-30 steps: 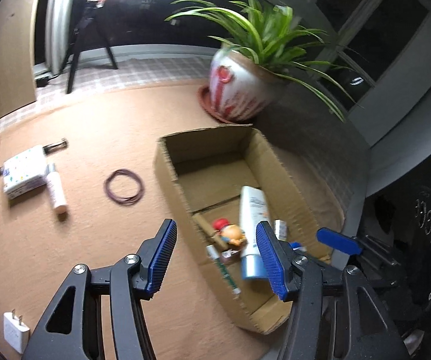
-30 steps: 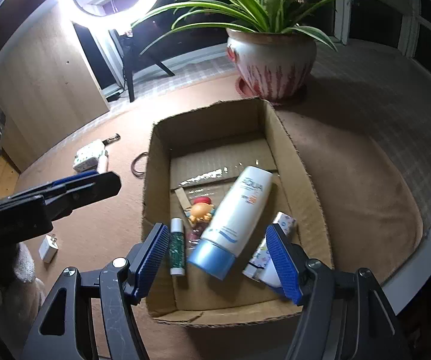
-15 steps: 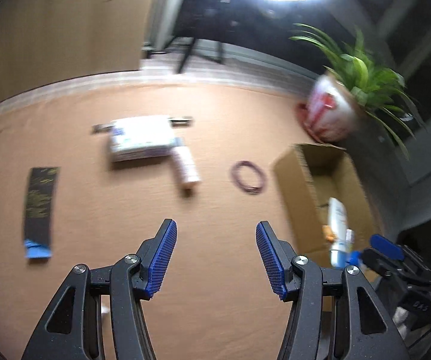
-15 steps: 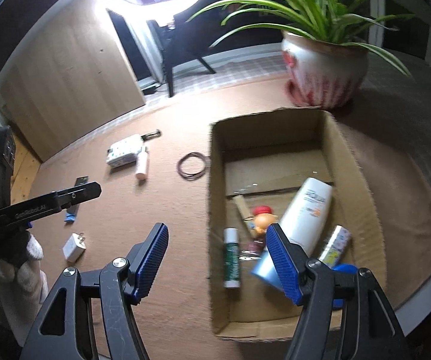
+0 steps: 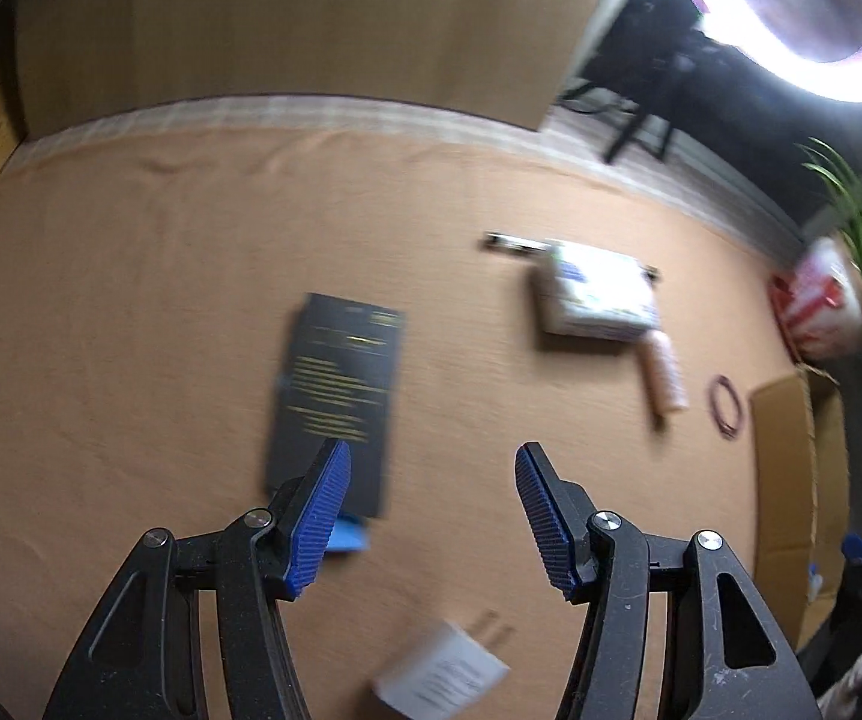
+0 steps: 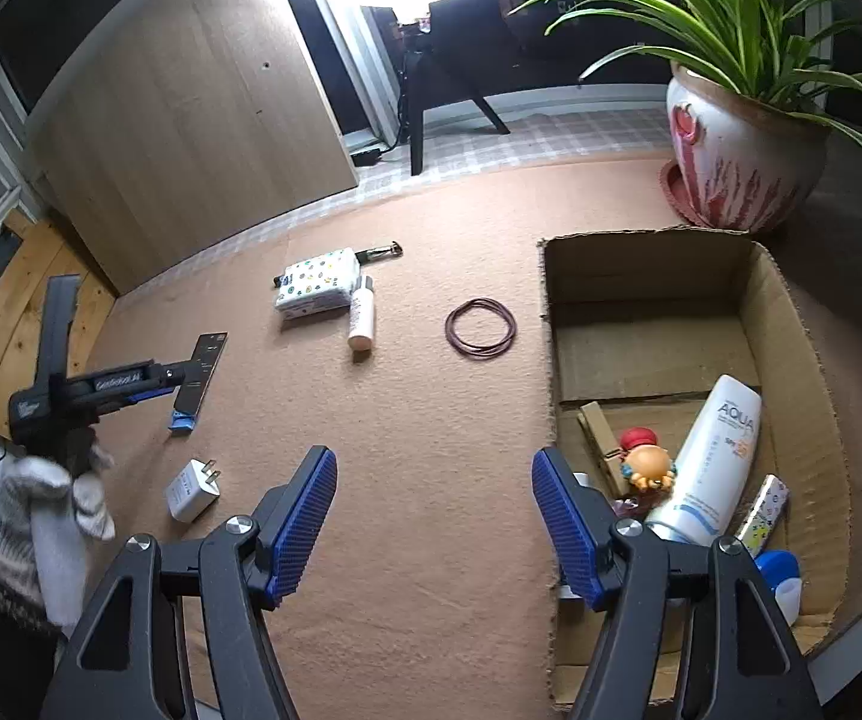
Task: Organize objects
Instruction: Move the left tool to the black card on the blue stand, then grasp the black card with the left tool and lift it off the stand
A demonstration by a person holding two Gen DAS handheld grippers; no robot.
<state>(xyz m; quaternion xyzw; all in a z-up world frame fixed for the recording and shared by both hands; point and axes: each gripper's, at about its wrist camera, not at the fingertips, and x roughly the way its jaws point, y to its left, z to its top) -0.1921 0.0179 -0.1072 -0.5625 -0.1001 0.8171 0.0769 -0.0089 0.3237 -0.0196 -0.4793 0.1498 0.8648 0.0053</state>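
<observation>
**Blue-padded jaws stand apart and empty over the tan mat**

Blue ribbed pads frame each wrist view. The left gripper [image 5: 428, 516] has its jaws apart with nothing between them, hanging over bare mat; a white charger [image 5: 443, 675] lies just below it in the frame, and a black flat pack [image 5: 335, 396] with a blue tab lies beside its left finger. The right gripper [image 6: 434, 525] is likewise parted and empty, over open mat just left of the cardboard box [image 6: 803, 360].

Inside the box, at its near end, lie a white sunscreen bottle [image 6: 713, 456], an orange toy figure [image 6: 647, 465], a wooden clip [image 6: 602, 438] and a small patterned tube [image 6: 764, 507]; the far half is bare cardboard.

Beyond the grippers the mat [image 6: 431, 408] is wide and clear up to a ring of brown hair ties [image 6: 481, 328], a small white bottle [image 6: 362, 315] and a white patterned packet [image 6: 317, 285] touching it. Past the mat's far edge run a checked strip, a wooden panel [image 6: 191, 108] and a potted plant [image 6: 743, 162] by the box's far corner.
</observation>
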